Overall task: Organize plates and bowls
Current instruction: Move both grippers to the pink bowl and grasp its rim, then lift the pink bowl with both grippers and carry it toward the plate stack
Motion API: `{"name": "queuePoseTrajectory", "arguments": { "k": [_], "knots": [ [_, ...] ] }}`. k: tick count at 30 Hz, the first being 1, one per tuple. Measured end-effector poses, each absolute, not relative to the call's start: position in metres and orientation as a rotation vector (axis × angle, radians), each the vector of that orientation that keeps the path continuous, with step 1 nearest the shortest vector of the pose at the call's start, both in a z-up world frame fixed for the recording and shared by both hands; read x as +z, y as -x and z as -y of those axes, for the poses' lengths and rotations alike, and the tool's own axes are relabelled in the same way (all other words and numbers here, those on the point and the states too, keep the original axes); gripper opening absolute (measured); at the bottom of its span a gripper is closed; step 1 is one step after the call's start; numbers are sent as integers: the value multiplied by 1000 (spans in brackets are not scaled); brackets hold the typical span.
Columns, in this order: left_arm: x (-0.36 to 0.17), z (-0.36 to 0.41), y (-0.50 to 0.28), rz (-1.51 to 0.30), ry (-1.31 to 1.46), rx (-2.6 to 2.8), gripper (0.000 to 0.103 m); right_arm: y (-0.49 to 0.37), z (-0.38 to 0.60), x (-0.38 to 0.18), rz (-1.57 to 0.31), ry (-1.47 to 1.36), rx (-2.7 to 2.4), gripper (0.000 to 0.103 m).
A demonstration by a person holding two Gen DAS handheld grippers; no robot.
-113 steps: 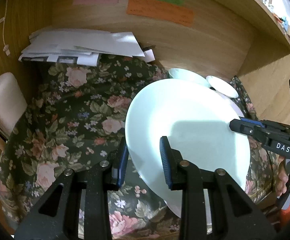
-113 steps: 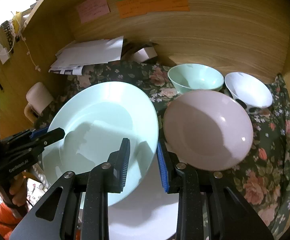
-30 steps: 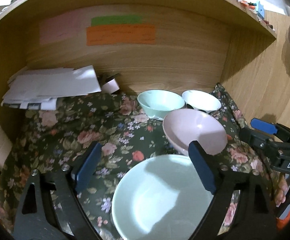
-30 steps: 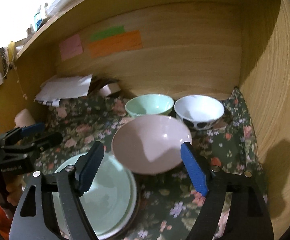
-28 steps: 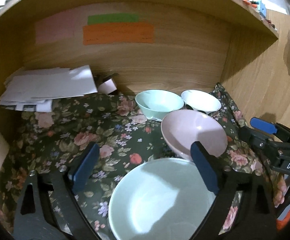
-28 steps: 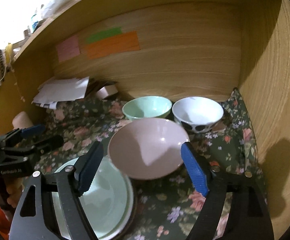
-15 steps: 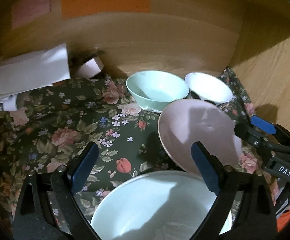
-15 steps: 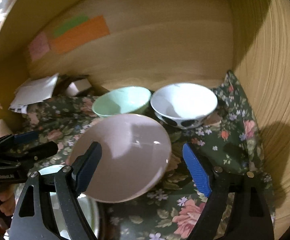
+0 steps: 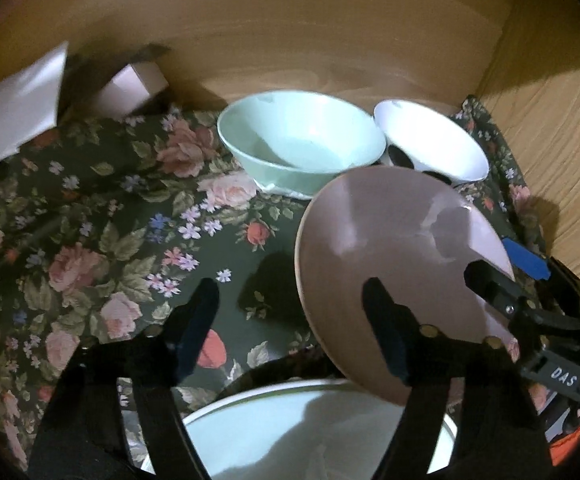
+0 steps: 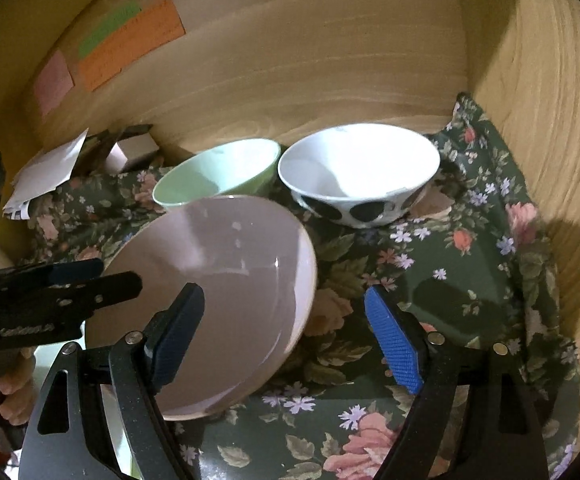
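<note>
Pink bowl (image 10: 210, 280) sits tilted on the floral cloth (image 10: 470, 280), probably leaning on the pale green plate (image 9: 290, 432). Left gripper (image 9: 294, 332) and right gripper (image 10: 286, 340) both gape wide, holding nothing.

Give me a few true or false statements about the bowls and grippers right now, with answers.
1. The pink bowl lies flat. False: it is tilted.
2. The green bowl and spotted bowl stand side by side at the back. True.
3. The right gripper is shut on the spotted bowl. False: it is open and holds nothing.
4. The left gripper is open. True.
5. A floral cloth is under the bowls. True.
</note>
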State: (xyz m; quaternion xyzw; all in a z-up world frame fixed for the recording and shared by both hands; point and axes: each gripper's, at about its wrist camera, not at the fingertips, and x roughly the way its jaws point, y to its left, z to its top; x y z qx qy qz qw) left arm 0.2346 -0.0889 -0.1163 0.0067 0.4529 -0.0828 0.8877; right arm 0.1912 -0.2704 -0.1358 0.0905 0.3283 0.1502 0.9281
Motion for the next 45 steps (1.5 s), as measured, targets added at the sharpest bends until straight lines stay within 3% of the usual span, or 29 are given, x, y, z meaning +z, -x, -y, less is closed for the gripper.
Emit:
{"name": "queuePoseTrajectory", "arguments": {
  "k": [5,13,15,29,45],
  "knots": [
    [-126,89,-245,-999,12,-179,51,-195,271,-141,-703,-205,336,64],
    [-131,97,-248,-1024,-1,-226,26,-199,271,-147,-740,-219,366,29],
    [-131,101,-247,-1022,-10,-246,17,-199,270,-148,-744,-217,373,24],
    [-126,105,-239,-1003,3,-251,17,-191,273,-136,-723,-250,355,23],
    [-75,67,-175,-816,45,-216,17,-140,245,-92,-612,-201,388,23]
  ]
}}
